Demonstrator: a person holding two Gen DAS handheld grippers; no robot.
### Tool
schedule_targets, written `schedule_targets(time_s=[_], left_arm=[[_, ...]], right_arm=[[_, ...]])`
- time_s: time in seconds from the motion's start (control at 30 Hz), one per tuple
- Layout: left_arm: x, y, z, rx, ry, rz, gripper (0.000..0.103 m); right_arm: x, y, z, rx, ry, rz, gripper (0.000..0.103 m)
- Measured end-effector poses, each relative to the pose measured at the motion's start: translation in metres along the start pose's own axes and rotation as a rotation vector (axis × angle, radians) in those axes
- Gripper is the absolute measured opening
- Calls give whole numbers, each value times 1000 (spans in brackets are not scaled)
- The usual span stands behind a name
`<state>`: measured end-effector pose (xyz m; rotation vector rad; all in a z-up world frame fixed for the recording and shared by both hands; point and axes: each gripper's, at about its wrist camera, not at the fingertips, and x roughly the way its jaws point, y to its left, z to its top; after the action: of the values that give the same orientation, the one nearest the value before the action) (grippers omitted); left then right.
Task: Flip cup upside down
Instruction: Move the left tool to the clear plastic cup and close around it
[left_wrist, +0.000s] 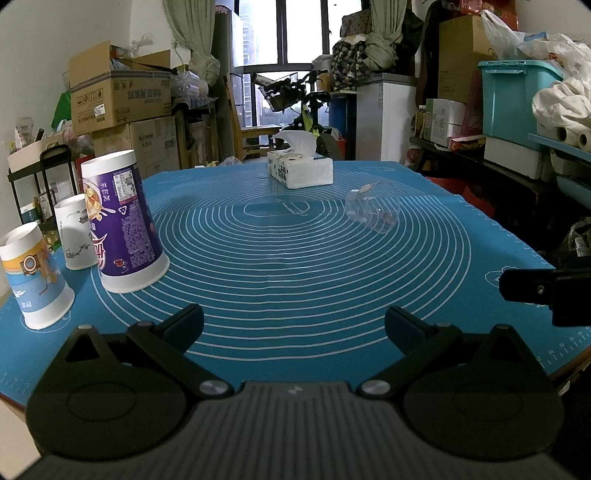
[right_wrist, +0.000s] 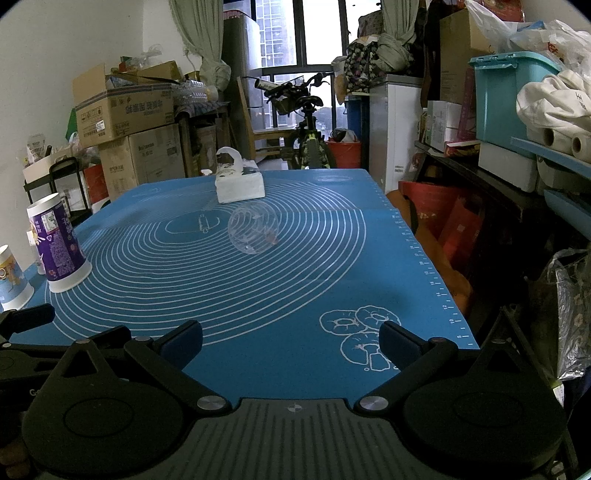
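Observation:
A clear plastic cup lies on its side on the blue mat, right of centre; it also shows in the right wrist view, its mouth toward me. Three cups stand upside down at the mat's left: a tall purple cup, a small white cup behind it, and a blue-and-orange cup nearest. My left gripper is open and empty, low over the mat's near edge. My right gripper is open and empty, well short of the clear cup.
A tissue box sits at the mat's far side, just behind the clear cup. Cardboard boxes stand left of the table, shelves with a teal bin to the right. The mat's right edge drops off beside red bags.

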<state>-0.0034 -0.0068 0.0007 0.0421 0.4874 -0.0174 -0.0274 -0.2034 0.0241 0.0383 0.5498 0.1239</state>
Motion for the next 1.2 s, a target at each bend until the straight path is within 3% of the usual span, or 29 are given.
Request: schedule_targets(time_s=[0.7, 1.2], left_arm=[[-5, -3, 16, 34, -6, -10, 103], [22, -5, 54, -4, 53, -10, 103]], right_arm=[[-6, -5, 6, 1, 16, 26, 101], [15, -29, 73, -4, -6, 47, 101]])
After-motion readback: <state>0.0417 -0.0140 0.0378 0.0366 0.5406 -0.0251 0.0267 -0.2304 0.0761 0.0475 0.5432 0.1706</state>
